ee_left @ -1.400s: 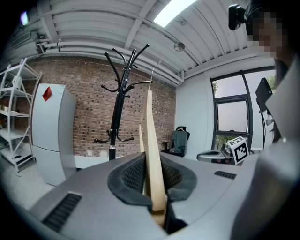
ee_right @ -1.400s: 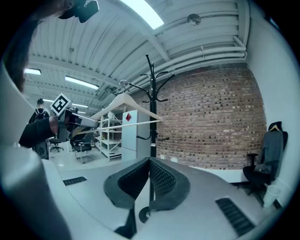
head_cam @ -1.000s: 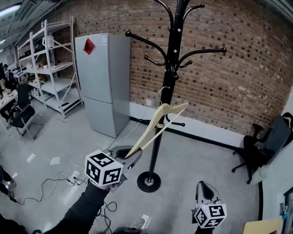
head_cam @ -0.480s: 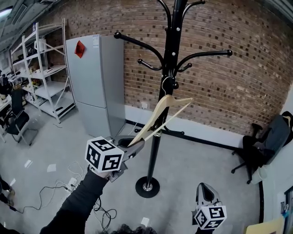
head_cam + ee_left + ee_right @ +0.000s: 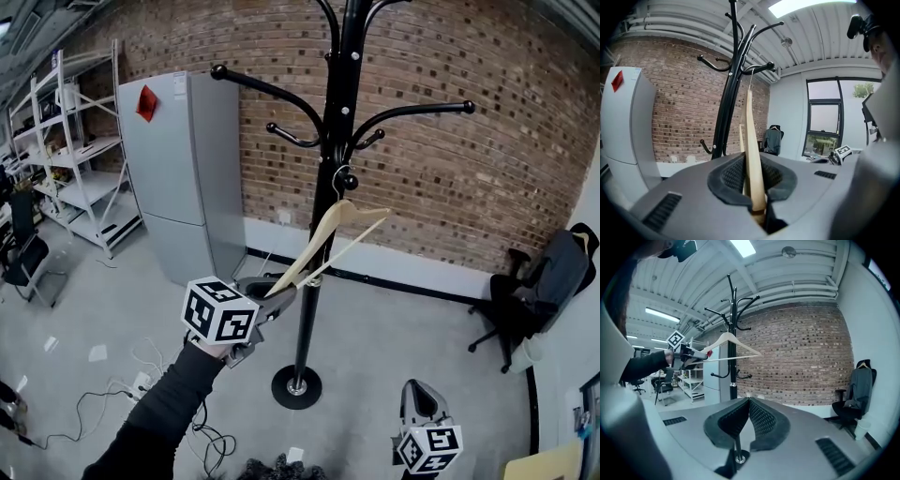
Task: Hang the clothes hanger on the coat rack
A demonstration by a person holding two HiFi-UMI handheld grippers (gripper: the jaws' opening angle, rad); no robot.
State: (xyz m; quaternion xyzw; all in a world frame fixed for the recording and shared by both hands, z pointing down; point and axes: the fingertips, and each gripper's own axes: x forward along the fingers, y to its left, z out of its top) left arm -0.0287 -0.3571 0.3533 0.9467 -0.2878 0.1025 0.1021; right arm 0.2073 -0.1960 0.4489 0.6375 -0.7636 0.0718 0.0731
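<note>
The left arm, in a dark sleeve (image 5: 159, 422), reaches from the lower left of the head view toward the coat rack (image 5: 328, 187). It carries the left hand-held gripper (image 5: 277, 298) at mid-height, with the marker cube on the side nearest the camera and the jaws aimed at the pole. The jaws are closed narrow on one end of the wooden hanger (image 5: 333, 239). In the left gripper view, that end is clamped between the pads of the left hand-held gripper (image 5: 757, 187), and the hanger (image 5: 752, 154) rises edge-on in front of the rack (image 5: 724, 117). The hanger slants up and away from the jaws. Its metal hook is just beside the pole, below the upper pegs; whether it rests on a peg cannot be told. The right hand-held gripper (image 5: 420, 394) is held low at the bottom right, well apart from the rack, pointing forward. In its own view, the right hand-held gripper (image 5: 747, 416) has its jaws together with nothing between them.
</note>
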